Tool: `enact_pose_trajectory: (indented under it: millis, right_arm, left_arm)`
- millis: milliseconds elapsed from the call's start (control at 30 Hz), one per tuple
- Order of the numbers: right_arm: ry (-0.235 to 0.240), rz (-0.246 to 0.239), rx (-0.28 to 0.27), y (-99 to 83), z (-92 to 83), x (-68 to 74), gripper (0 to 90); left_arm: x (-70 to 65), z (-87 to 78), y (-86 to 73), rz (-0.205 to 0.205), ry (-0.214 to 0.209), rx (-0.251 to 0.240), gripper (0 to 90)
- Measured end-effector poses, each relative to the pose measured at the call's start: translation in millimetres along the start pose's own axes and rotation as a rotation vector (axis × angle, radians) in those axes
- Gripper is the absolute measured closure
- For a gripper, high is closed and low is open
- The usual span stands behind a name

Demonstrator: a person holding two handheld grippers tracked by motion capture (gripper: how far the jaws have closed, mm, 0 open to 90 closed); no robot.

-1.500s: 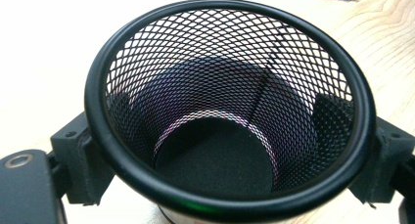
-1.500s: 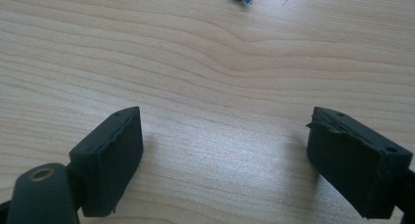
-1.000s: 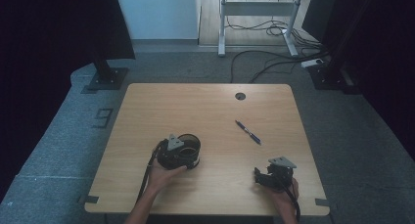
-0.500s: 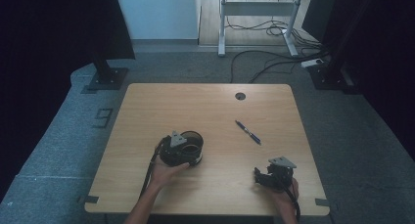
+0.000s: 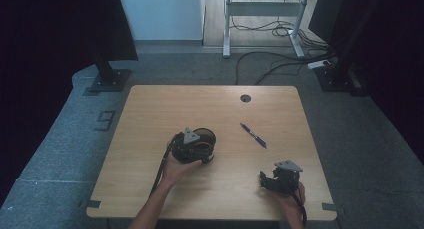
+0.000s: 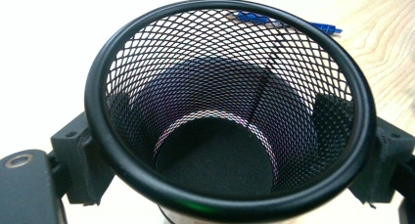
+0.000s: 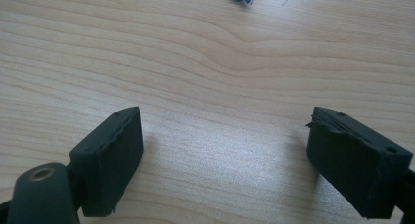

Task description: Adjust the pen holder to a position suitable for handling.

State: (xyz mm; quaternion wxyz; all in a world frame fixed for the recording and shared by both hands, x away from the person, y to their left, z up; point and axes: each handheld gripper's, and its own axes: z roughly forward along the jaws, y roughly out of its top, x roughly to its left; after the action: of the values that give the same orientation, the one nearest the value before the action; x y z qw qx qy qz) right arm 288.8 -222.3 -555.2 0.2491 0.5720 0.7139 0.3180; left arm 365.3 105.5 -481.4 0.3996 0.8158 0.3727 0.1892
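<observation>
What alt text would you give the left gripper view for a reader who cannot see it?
A black mesh pen cup, empty inside, sits clamped between the two jaws of the left hand-held gripper, which press on its sides. Through the mesh a blue pen lies beyond it on the wooden table.

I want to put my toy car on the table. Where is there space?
Lots of bare wood: the whole far strip around the small round hole, and the left side of the table. It is busier nearer the person, where the left gripper holds the mesh cup, the blue pen lies, and the right gripper rests.
</observation>
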Motion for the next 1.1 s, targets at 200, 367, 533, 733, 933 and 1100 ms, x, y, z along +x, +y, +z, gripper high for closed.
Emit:
enact_pose_trajectory:
  millis: [200, 367, 533, 733, 933, 1100]
  right_arm:
    - [0.000, 0.002, -0.001, 0.0, 0.1, 0.1, 12.8]
    - [0.000, 0.002, 0.000, 0.0, 0.0, 0.1, 12.8]
    - [0.000, -0.001, -0.002, 0.0, 0.1, -0.1, 12.8]
    - [0.000, 0.000, -0.001, -0.1, 0.1, 0.0, 12.9]
    - [0.000, -0.001, -0.002, -0.1, 0.1, 0.0, 12.9]
    - [0.000, 0.001, -0.001, -0.1, 0.1, 0.1, 12.9]
  left_arm:
    - [-6.4, 13.2, 12.9, 0.007, -0.002, -0.010, 10.3]
    - [-13.0, 22.4, 21.0, 0.013, -0.008, -0.018, 10.2]
    - [-19.2, 36.3, 28.4, -0.001, -0.028, -0.026, 10.2]
    - [-23.2, 48.0, 26.5, 0.014, -0.028, -0.017, 10.2]
    - [-20.5, 54.4, 22.1, 0.009, -0.011, 0.004, 10.2]
    - [-17.4, 55.9, 17.7, -0.006, -0.003, 0.007, 10.1]
